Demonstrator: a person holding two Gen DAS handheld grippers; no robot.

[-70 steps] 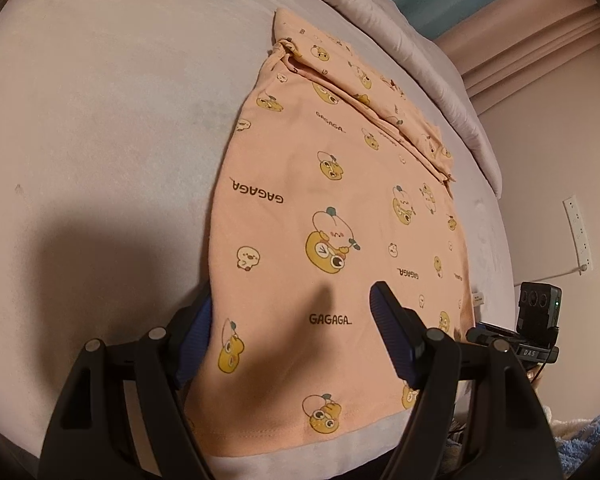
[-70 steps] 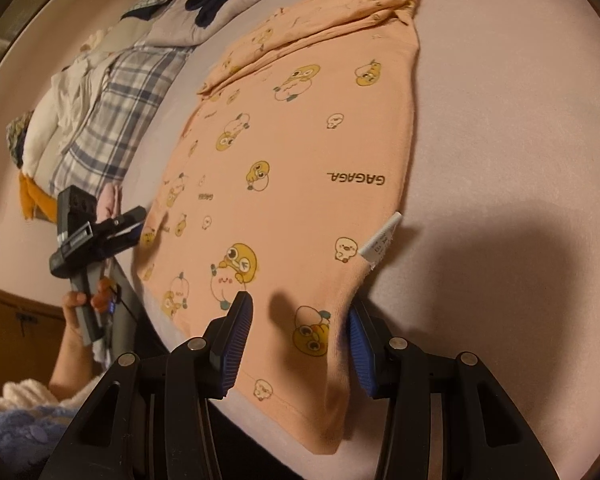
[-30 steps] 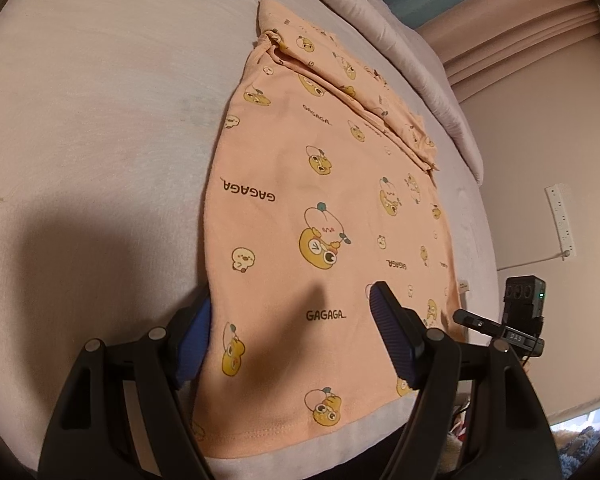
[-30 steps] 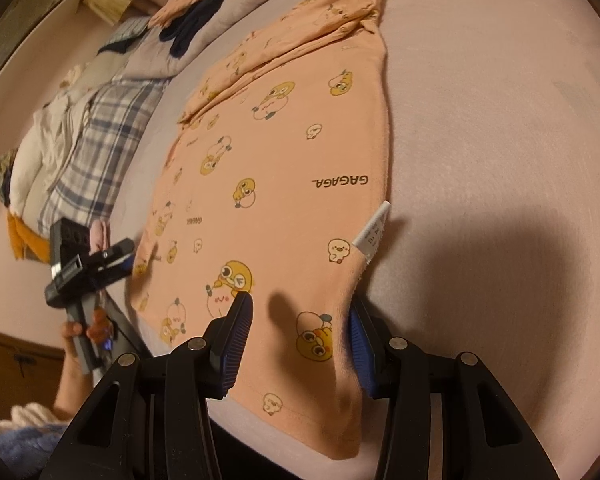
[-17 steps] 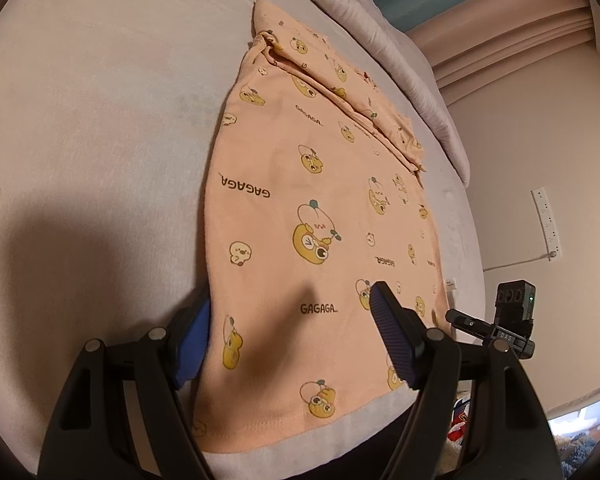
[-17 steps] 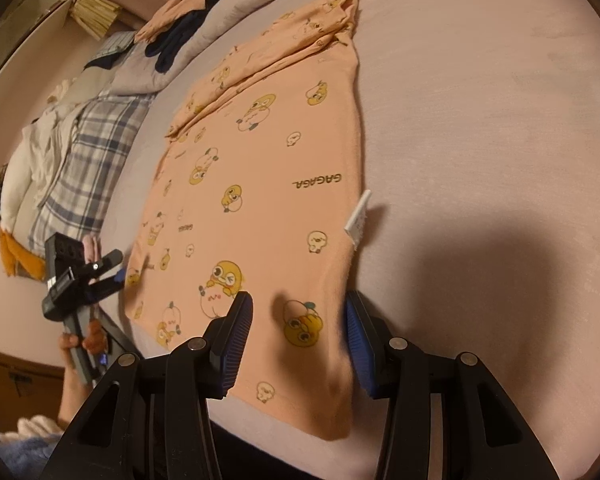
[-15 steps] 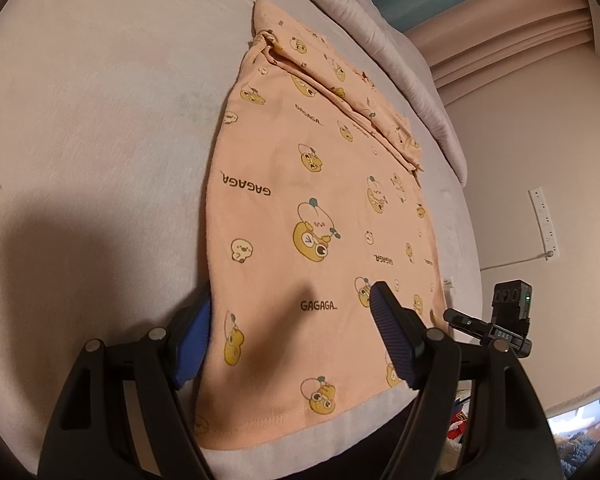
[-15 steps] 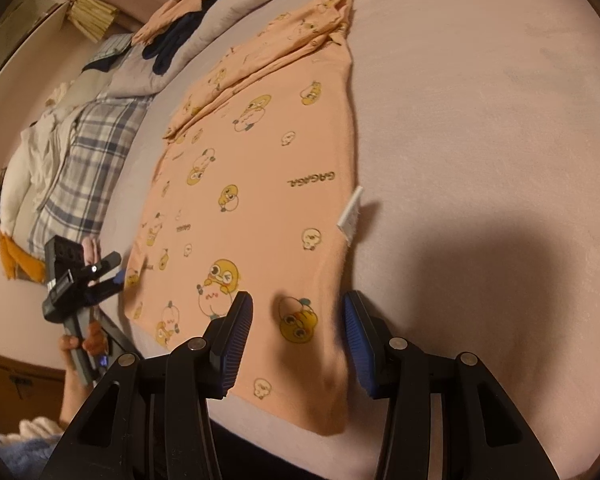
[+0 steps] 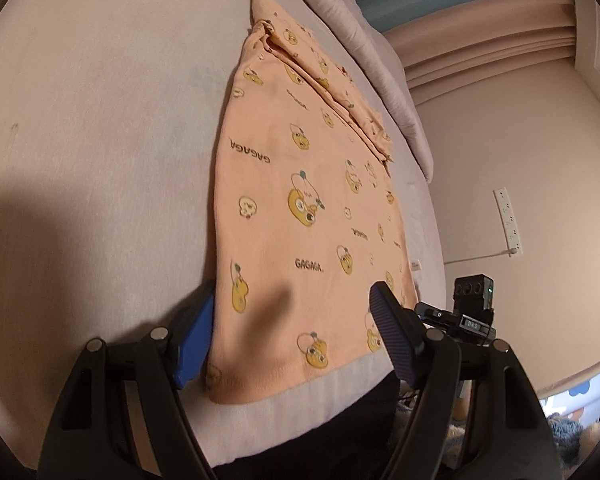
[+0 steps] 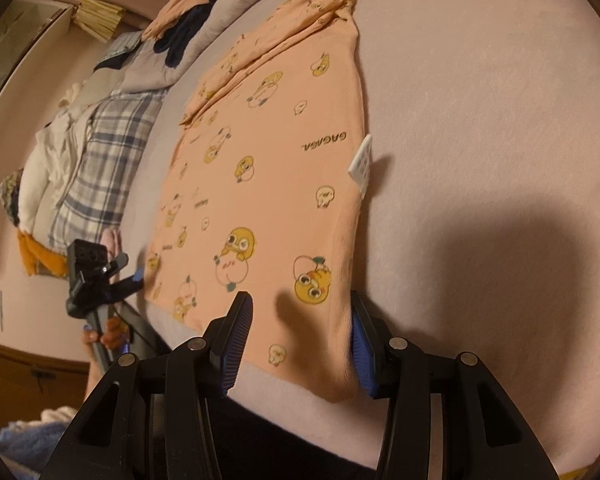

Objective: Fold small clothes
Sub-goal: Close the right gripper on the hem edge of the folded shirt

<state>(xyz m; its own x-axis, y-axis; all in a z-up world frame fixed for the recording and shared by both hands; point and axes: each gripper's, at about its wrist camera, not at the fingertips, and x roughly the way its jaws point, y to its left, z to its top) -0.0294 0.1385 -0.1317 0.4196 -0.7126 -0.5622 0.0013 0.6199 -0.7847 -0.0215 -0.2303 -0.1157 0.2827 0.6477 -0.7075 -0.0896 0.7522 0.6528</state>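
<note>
I see the peach cotton shirt printed with yellow ducks (image 9: 308, 208) lying flat on the pale pink bed sheet (image 9: 100, 120). My left gripper (image 9: 292, 328) and right gripper (image 10: 300, 336) both hang released over its hem corners at 6 o'clock, grasping nothing.

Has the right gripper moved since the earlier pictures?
Yes. The right gripper has shifted toward the right corner of the hem of the shirt; its open fingers now straddle that edge.
</note>
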